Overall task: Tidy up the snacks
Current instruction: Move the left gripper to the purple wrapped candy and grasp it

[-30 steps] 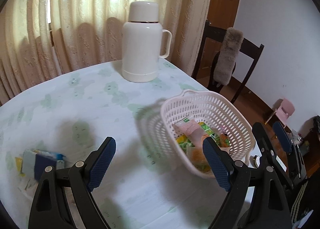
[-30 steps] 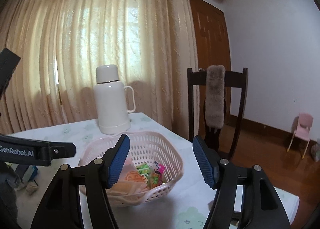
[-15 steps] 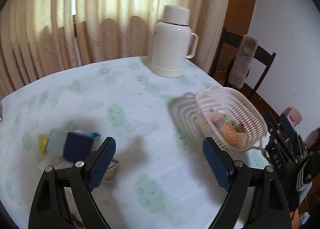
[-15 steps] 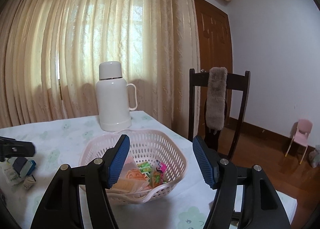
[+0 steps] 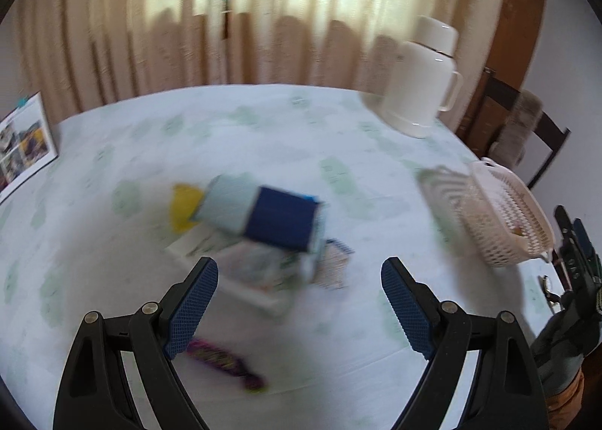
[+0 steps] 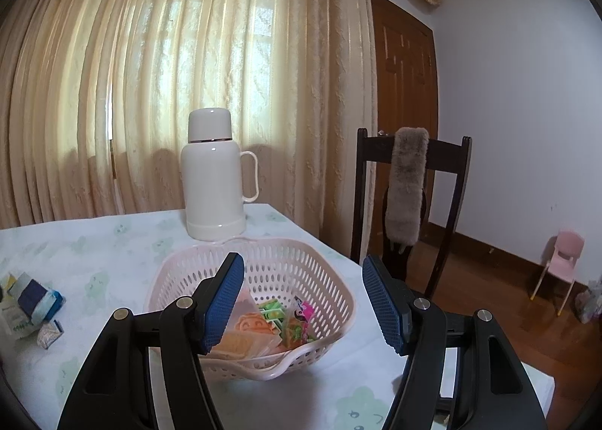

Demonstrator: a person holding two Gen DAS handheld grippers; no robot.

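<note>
A pile of snack packets lies on the table: a blue-and-pale-blue packet (image 5: 263,213) on top, a yellow one (image 5: 182,206) behind it, white ones under it. A purple wrapped candy (image 5: 225,362) lies near the left finger. My left gripper (image 5: 299,307) is open and empty, just short of the pile. The left wrist view is blurred. A pink plastic basket (image 6: 331,275) with several snacks in it stands right before my right gripper (image 6: 303,302), which is open and empty. The basket (image 5: 504,215) also shows at the right of the left wrist view.
A white thermos jug (image 6: 212,178) stands at the table's far side by the curtains. A dark wooden chair (image 6: 410,185) with a grey fur cover stands past the table's right edge. A photo card (image 5: 24,144) stands at the far left. The pile (image 6: 32,302) also shows in the right wrist view.
My left gripper has swung left from the basket toward the snack pile, which now lies in the middle of its view. My right gripper has stayed at the basket.
</note>
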